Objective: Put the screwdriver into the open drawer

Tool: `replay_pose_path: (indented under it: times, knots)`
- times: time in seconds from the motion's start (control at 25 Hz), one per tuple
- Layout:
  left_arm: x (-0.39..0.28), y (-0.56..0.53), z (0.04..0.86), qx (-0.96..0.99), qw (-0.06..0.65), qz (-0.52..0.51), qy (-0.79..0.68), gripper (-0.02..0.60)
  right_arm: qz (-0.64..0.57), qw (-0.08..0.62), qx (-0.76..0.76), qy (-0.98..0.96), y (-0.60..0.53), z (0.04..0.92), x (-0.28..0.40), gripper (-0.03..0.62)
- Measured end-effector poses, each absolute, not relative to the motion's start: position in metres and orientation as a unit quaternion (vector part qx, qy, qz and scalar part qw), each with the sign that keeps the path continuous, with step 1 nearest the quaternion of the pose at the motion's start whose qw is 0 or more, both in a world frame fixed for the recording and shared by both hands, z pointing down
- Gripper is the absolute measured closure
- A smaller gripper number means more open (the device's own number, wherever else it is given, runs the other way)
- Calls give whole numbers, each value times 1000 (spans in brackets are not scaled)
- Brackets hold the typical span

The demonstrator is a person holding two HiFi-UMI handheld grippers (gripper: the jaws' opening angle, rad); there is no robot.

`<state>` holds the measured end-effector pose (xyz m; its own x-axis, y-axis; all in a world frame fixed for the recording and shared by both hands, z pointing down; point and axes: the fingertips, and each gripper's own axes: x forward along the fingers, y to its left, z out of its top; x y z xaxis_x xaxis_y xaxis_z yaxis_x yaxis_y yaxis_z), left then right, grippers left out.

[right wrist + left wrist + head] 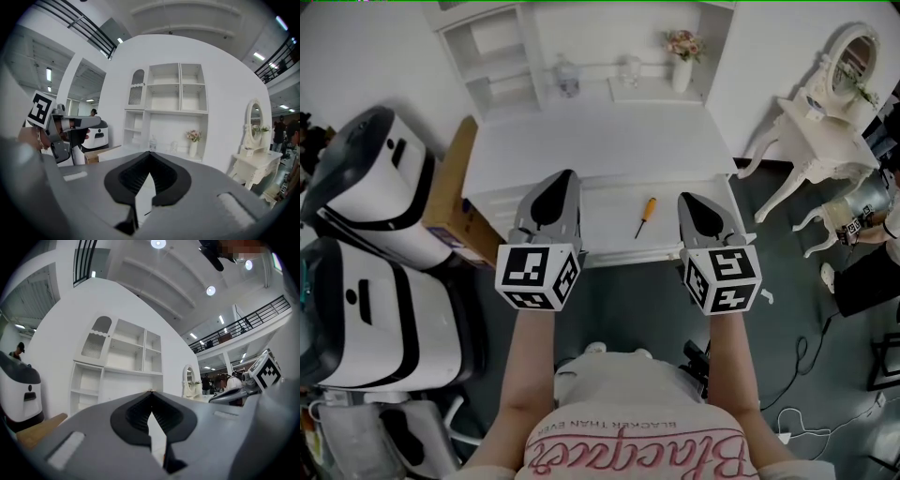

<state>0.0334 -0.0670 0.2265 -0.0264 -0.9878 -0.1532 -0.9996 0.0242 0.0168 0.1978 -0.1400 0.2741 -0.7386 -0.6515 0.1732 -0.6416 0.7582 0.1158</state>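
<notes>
Our left gripper (561, 180) and right gripper (690, 199) sit at lower centre of the head view, each with its jaws closed on nothing. Between them, the orange-handled screwdriver (646, 217) lies on the white desk's (581, 150) front section, touching neither gripper.

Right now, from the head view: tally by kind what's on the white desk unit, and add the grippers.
screwdriver: 1
vase of flowers: 1
clear glass pieces: 2
Grippers, both shut and empty: 2, left gripper and right gripper
Total: 6
</notes>
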Motion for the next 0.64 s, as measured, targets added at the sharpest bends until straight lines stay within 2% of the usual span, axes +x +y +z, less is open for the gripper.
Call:
replay_pose_path:
  times: [0.64]
  knots:
    - [37, -56, 200, -688, 104, 49, 717, 571, -53, 53, 359, -930, -128, 239, 203, 594]
